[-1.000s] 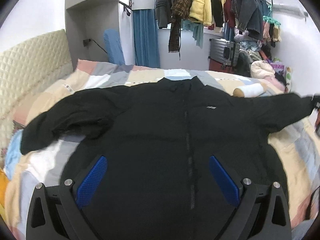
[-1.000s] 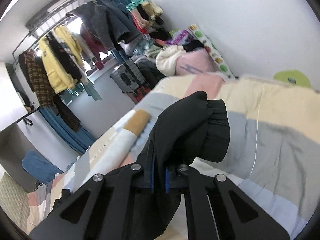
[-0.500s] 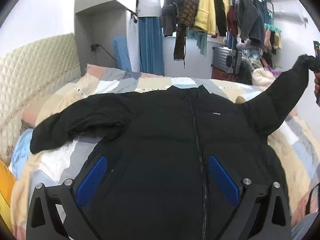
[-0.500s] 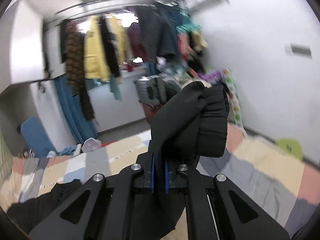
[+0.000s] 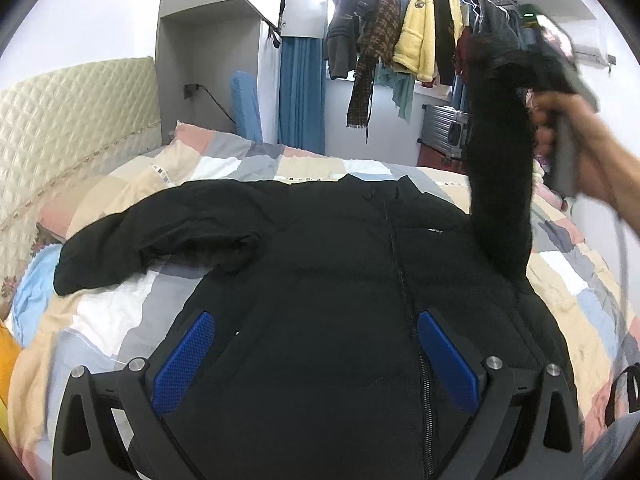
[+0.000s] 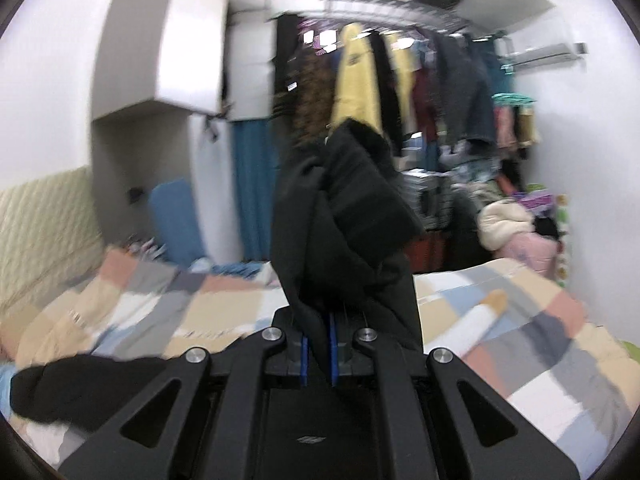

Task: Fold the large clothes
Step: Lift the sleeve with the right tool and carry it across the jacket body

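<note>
Pinching the black jacket's sleeve (image 6: 344, 208) aloft, the right tool (image 6: 317, 354) is clamped; the left tool (image 5: 316, 354) hovers wide open.

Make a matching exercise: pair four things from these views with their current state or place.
1. left gripper
2. right gripper
3. jacket's far sleeve
4. yellow fleece

A. hanging on the rack
B. lying flat on the quilt
C. open above the jacket front
D. shut on a raised sleeve cuff

Pairs: 1-C, 2-D, 3-B, 4-A
</note>
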`<state>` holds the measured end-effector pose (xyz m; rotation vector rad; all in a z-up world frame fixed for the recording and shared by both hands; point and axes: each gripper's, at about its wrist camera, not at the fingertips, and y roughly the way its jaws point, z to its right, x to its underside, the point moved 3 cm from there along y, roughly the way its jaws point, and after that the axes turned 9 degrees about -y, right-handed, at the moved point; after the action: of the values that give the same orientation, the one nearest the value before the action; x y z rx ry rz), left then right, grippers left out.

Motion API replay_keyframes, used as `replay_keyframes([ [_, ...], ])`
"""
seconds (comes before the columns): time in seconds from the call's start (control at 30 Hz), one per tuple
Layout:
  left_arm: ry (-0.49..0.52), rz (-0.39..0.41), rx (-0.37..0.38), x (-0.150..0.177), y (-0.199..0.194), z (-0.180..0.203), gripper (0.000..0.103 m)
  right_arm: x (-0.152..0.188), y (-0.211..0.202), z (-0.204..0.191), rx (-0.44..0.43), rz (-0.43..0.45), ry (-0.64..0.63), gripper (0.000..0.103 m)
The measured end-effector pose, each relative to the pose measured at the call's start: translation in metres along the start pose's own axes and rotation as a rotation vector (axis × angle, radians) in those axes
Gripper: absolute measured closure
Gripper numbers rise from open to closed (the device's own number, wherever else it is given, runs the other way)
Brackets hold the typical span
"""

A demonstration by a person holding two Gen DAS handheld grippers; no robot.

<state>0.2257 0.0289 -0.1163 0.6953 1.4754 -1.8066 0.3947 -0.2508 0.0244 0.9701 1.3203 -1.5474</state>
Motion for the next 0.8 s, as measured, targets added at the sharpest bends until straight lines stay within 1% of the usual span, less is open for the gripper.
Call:
replay_keyframes([
  [0.13,-0.046,-0.006,0.021,-0.001,0.003,-0.016,0.0,0.034,0.013,-0.066,-0.086,-0.041,-0.055,0.095],
  [0.23,-0.081,-0.015,0.023,-0.001,0.008,-0.031,0.0,0.062,0.019,-0.105,-0.138,-0.075,-0.094,0.095],
  [0.33,-0.111,-0.024,0.013,0.0,0.015,-0.046,0.0,0.099,0.034,-0.15,-0.184,-0.129,-0.175,0.095],
  [0.43,-0.136,-0.035,0.005,0.0,0.022,-0.058,0.0,0.14,0.041,-0.183,-0.215,-0.184,-0.238,0.095],
  [0.5,-0.128,-0.037,-0.001,0.001,0.026,-0.061,0.0,0.164,0.051,-0.195,-0.237,-0.229,-0.26,0.095],
  [0.6,-0.124,-0.04,-0.01,0.003,0.032,-0.067,0.0,0.193,0.064,-0.207,-0.247,-0.293,-0.284,0.093],
  [0.7,-0.133,-0.057,-0.004,0.005,0.041,-0.072,0.0,0.216,0.076,-0.209,-0.27,-0.358,-0.277,0.092],
  [0.8,-0.141,-0.07,-0.002,0.007,0.049,-0.077,0.0,0.23,0.083,-0.214,-0.29,-0.397,-0.28,0.089],
])
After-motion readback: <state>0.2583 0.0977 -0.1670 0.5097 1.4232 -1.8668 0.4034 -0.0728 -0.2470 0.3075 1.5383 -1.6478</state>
